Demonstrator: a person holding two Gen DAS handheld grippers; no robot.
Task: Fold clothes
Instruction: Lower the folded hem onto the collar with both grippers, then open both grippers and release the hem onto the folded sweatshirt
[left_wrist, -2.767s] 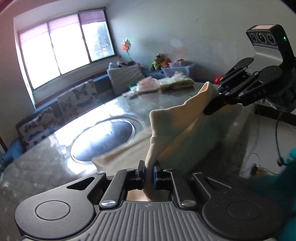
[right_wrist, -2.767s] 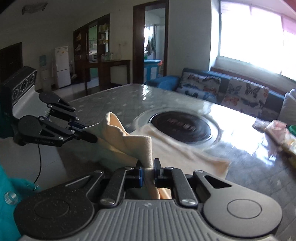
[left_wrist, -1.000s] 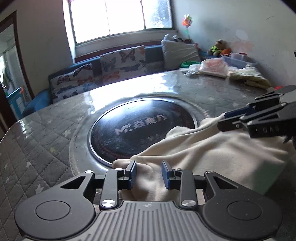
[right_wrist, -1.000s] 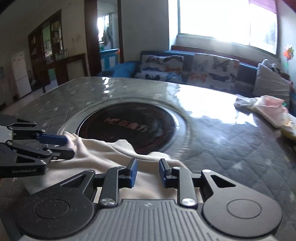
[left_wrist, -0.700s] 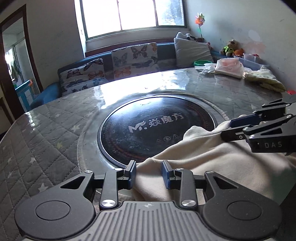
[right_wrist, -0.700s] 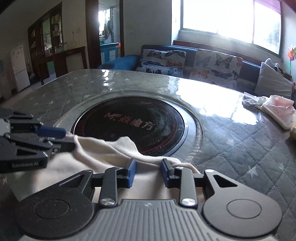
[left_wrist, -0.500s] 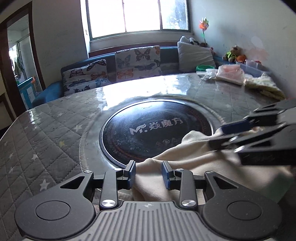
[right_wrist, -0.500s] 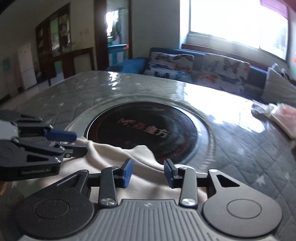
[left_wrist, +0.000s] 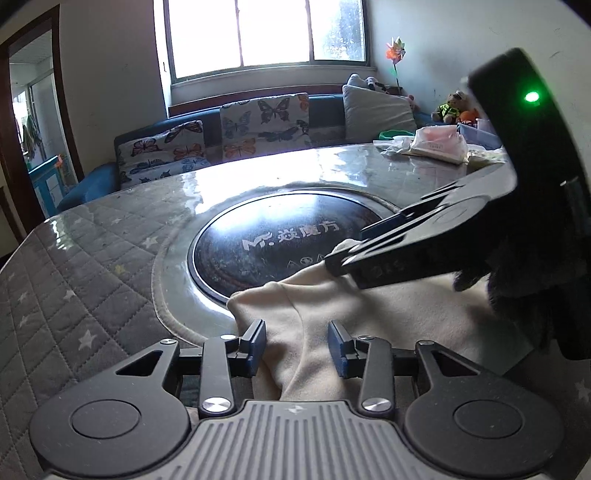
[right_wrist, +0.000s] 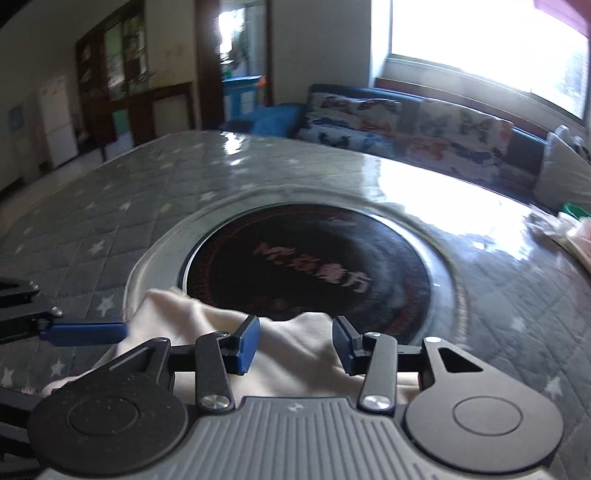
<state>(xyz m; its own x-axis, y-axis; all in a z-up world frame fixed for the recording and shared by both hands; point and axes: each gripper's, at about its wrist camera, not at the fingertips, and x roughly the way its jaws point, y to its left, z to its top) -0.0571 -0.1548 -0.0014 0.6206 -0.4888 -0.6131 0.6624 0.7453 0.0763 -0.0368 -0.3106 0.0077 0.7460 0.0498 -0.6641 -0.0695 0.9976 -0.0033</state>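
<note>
A cream garment (left_wrist: 388, 317) lies folded on the grey quilted table, its far edge over the rim of the round black inset. My left gripper (left_wrist: 296, 345) is open just above the garment's near left part, cloth showing between the pads. My right gripper (right_wrist: 295, 345) is open over the garment (right_wrist: 291, 354) too. In the left wrist view the right gripper's body crosses close in from the right, its fingertips (left_wrist: 343, 258) over the garment's far edge. In the right wrist view the left gripper's blue fingertip (right_wrist: 88, 332) shows at the left.
A round black inset with white lettering (left_wrist: 280, 240) sits in the table's middle. Bagged clothes (left_wrist: 436, 146) lie at the far right corner. A sofa with butterfly cushions (left_wrist: 258, 122) runs under the window. A doorway is at the far left (right_wrist: 240, 74).
Both grippers let go of the garment, which now lies folded on the table. Since half a second ago the right gripper has moved left, close across the left wrist view.
</note>
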